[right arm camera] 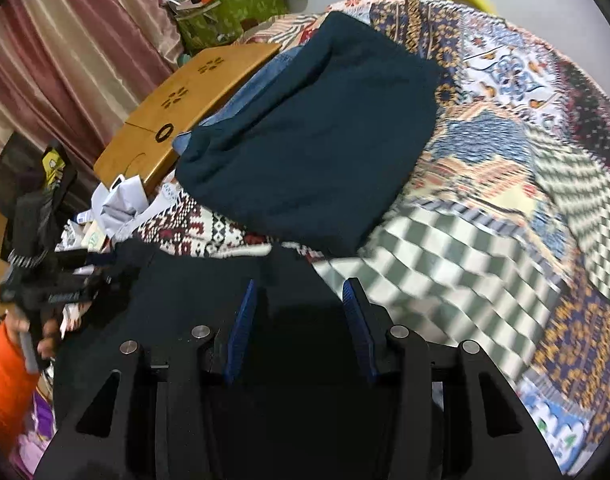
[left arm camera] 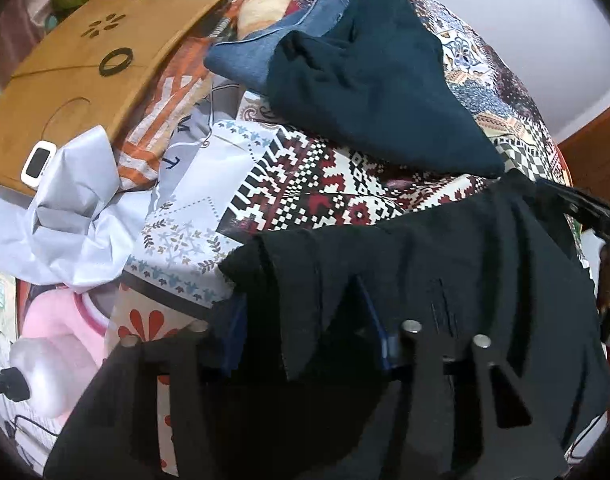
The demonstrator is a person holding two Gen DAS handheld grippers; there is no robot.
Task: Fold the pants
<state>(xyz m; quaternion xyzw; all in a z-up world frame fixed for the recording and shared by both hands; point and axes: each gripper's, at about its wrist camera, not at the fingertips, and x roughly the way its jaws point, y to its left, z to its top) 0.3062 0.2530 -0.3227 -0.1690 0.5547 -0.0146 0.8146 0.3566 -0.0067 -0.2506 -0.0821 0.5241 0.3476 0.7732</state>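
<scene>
1. Left wrist view. Black pants (left arm camera: 445, 264) draped over and between the fingers of the left gripper (left arm camera: 305, 320), lifted above the patterned bedspread (left arm camera: 325, 184). Cloth is matte black, creased, a stitched seam and a hanging flap showing at the near edge. Blue pads (left arm camera: 379, 332) partly buried in fabric; the claw looks clenched on the pants. Visible span of cloth runs from lower left up toward upper right, where it meets the right gripper (left arm camera: 585, 212) at the frame edge. Beyond: a folded dark teal garment (left arm camera: 377, 80) lying on blue jeans (left arm camera: 257, 56); a wooden lap table (left arm camera: 89, 60) at left.

2. Right wrist view. Black pants (right arm camera: 193, 280) fill the lower frame, stretched leftward to the left gripper (right arm camera: 61, 280). Right gripper (right arm camera: 301, 316) has its blue pads (right arm camera: 355, 320) standing apart with black cloth lying between them; whether it grips, cannot tell. Dark teal garment (right arm camera: 313, 128) sits ahead on the bedspread (right arm camera: 505, 160).
</scene>
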